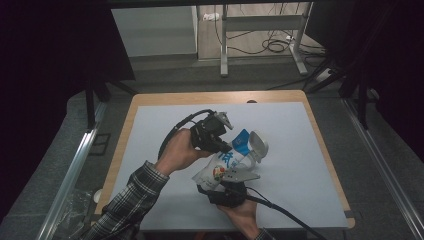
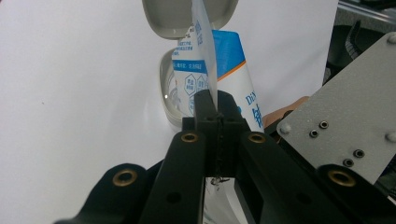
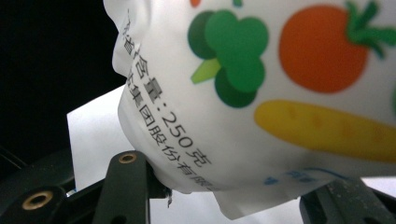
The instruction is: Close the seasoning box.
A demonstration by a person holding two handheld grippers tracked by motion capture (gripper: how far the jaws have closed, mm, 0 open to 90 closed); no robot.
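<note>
Left gripper: jaws pressed together, pinching the thin upper edge of the pouch; tips just peeking past the film.
Right gripper: down at the pouch's bottom end, jaws either side of it; contact point is buried under the plastic, so I can't tell if it's clamped.
Pouch: white and blue, vegetable pictures, held up between both tools over the white mat, tilted.
Container: grey, lid flipped open, right behind the pouch, partly blocked.
Hands: left hand wraps its tool; right hand cut off at the frame's bottom.
Surroundings: dark, hard to read.
</note>
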